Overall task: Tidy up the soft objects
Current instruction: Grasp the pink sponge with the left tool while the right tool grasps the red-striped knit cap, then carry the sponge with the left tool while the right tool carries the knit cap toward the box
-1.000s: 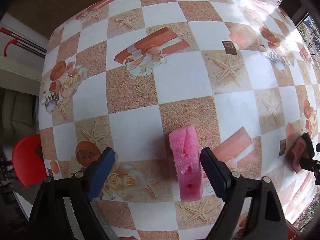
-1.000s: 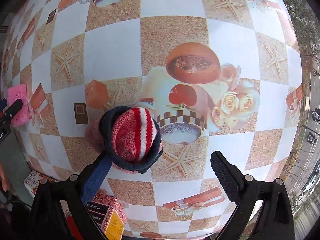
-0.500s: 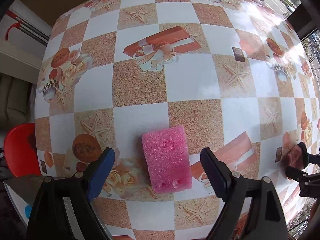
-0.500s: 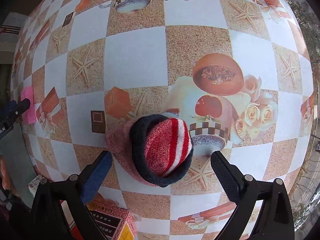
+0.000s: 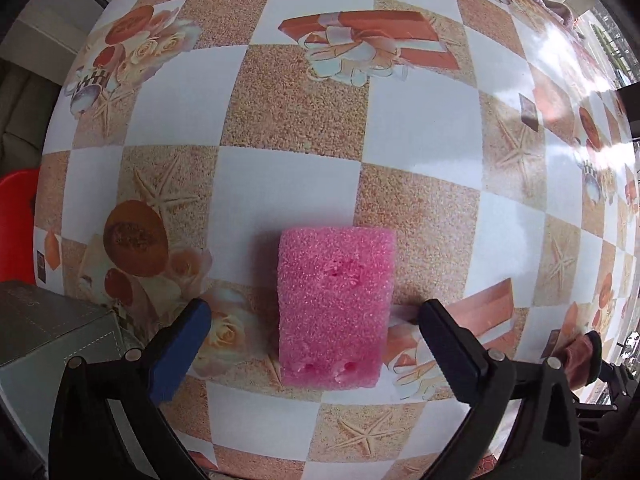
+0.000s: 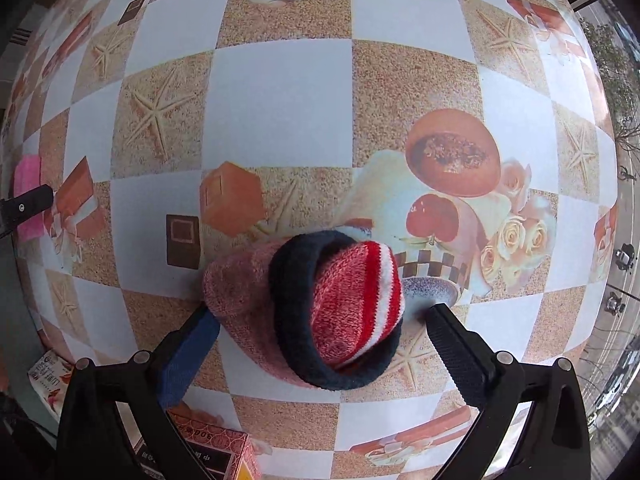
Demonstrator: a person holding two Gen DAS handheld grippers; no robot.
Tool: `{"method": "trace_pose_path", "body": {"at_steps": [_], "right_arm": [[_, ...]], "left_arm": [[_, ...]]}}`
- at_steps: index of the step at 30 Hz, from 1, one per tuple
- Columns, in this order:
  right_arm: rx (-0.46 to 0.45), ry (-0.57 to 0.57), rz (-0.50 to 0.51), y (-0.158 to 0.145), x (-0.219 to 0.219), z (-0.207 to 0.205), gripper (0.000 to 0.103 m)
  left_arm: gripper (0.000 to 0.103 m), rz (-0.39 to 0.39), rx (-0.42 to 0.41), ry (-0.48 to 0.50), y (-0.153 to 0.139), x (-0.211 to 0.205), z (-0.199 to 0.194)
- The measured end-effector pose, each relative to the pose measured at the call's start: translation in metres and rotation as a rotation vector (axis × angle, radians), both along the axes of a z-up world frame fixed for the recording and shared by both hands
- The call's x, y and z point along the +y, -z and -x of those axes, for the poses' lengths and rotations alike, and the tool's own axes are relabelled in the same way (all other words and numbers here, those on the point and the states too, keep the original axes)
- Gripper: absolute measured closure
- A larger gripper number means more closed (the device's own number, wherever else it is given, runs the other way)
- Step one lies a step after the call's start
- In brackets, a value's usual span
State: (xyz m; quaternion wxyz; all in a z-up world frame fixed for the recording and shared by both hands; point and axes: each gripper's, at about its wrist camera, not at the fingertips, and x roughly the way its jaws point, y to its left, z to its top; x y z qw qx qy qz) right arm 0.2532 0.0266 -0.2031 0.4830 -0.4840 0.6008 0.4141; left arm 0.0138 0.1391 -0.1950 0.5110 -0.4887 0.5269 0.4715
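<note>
Left gripper (image 5: 312, 332) jaws spread wide around pink sponge (image 5: 335, 306) lying flat on surface (image 5: 288, 184). Right gripper (image 6: 320, 332) jaws wide around knit hat (image 6: 320, 312); contact unclear.

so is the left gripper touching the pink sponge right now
Apart. The left wrist view shows tablecloth on both sides between the pink sponge and the open left gripper.

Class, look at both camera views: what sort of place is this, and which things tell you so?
Probably a home dining area: a table with a printed checkered tablecloth, a red plastic stool beside it, and a street with cars outside the window.
</note>
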Motion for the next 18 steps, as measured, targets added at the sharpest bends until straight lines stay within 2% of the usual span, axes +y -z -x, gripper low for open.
{"method": "trace_pose_path", "body": {"at_steps": [5,8,10,11,12,13,14,16,18], "right_arm": [[-0.004,0.004,-0.016,-0.005,0.002,-0.005,0.000],[-0.010,0.007,-0.024,-0.008,-0.003,-0.003,0.001],[-0.011,0.008,-0.036,-0.015,-0.005,0.000,0.010],[-0.014,-0.001,-0.050,-0.020,-0.006,0.003,0.023],[-0.020,-0.016,-0.066,-0.026,-0.007,0.005,0.039],[-0.020,-0.028,-0.078,-0.030,-0.008,0.006,0.047],[-0.009,-0.031,-0.085,-0.032,-0.009,0.007,0.056],[0.022,-0.005,-0.093,-0.036,-0.013,0.004,0.065],[0.060,0.044,-0.105,-0.043,-0.018,-0.003,0.066]], "left_arm": [[0.000,-0.019,-0.003,-0.009,0.001,-0.003,0.005],[0.000,0.025,0.003,-0.017,0.001,-0.004,-0.002],[0.004,0.028,0.002,-0.020,-0.004,-0.002,-0.004],[0.012,0.014,0.001,-0.008,-0.007,-0.004,-0.007],[0.025,-0.005,-0.001,0.017,-0.014,-0.004,-0.013],[0.036,-0.025,-0.004,0.047,-0.020,-0.007,-0.018],[0.057,-0.035,-0.005,0.080,-0.024,-0.010,-0.023],[0.057,-0.032,-0.020,0.110,-0.029,-0.015,-0.029],[0.057,-0.064,-0.035,0.131,-0.042,-0.023,-0.030]]}}
